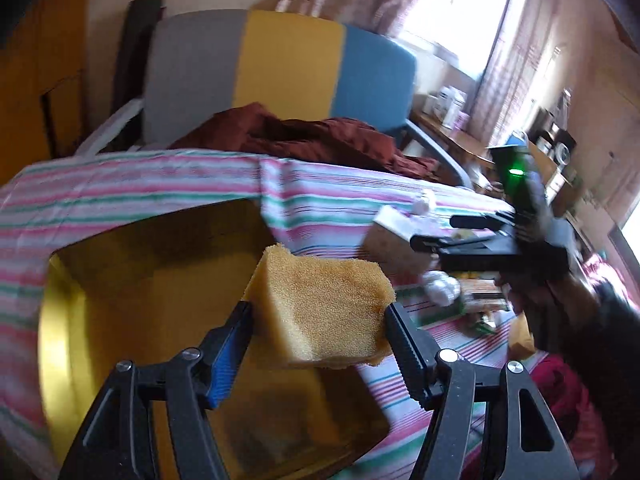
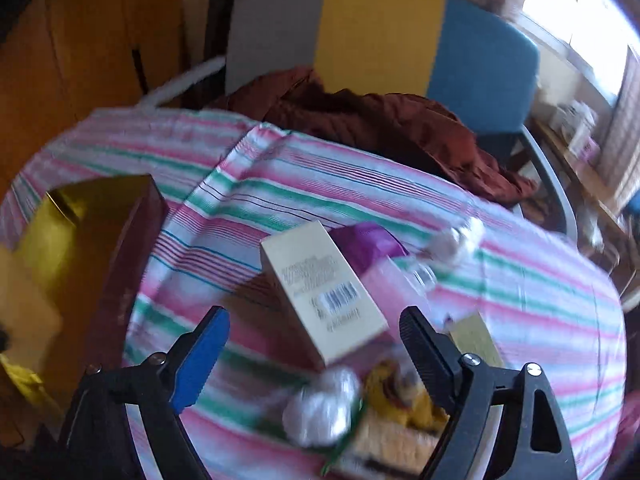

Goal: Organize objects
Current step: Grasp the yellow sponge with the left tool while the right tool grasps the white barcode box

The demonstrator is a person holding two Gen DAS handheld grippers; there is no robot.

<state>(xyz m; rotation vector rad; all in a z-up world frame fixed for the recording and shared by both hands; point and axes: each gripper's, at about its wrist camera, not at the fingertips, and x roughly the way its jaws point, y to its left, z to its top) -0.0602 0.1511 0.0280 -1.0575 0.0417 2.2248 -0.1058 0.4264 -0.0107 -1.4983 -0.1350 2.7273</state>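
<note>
My left gripper (image 1: 318,312) is shut on a yellow sponge (image 1: 320,292), holding it over the open gold-lined box (image 1: 132,280) on the striped tablecloth. In the right wrist view the same box (image 2: 80,232) stands at the left, dark red outside. My right gripper (image 2: 314,316) is open, hovering above a cream carton with a barcode (image 2: 324,292); its pads (image 2: 204,344) do not touch the carton. From the left wrist view, the right gripper (image 1: 448,232) shows at the right, by the cream carton (image 1: 390,236).
Around the carton lie a purple-capped item (image 2: 366,244), two white crumpled wads (image 2: 324,408) (image 2: 460,240), a small gold box (image 2: 476,336) and a yellow packet (image 2: 400,400). A grey-yellow-blue chair (image 2: 380,32) with a maroon cloth (image 2: 380,128) stands behind the table.
</note>
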